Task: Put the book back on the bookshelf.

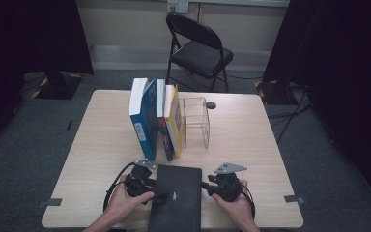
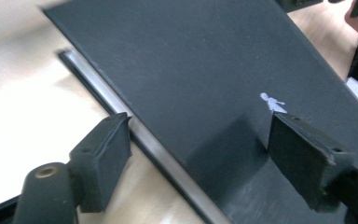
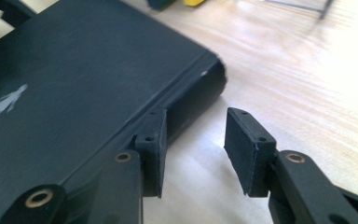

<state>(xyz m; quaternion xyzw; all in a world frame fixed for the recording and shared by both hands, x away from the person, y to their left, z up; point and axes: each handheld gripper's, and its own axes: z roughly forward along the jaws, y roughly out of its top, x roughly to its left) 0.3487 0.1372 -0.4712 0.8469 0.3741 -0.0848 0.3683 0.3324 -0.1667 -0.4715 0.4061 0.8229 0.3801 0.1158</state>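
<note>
A black book [image 1: 176, 198] lies flat on the wooden bench [image 1: 101, 140], at the near edge and roughly centred between the person's two hands. Its cover bears a small white figure mark [image 2: 272, 102]. In the left gripper view, the page edges [image 2: 144, 140] of the book run as a pale strip along its side.

The left hand-held gripper [image 1: 142, 186] sits at the left side of the book. Its jaws stand wide apart: one pad [image 2: 105, 156] is over the bare bench just beside the page edge, the other pad [image 2: 303, 156] is over the cover near the white mark. The pads straddle the book's edge without pressing on it. No item is gripped.

The right hand-held gripper [image 1: 222, 186] sits at the right side of the book. Its jaws are partly open. The left pad [image 3: 154, 149] is against or just beside the spine [image 3: 191, 100] of the book; contact cannot be confirmed. The right pad [image 3: 249, 151] is over bare bench, apart from the book. Nothing lies between the pads.

Farther back on the bench, a row of upright books [image 1: 154, 118] stands just beside a clear acrylic holder [image 1: 195, 121]. A black folding chair [image 1: 198, 48] stands on the floor beyond the bench.
</note>
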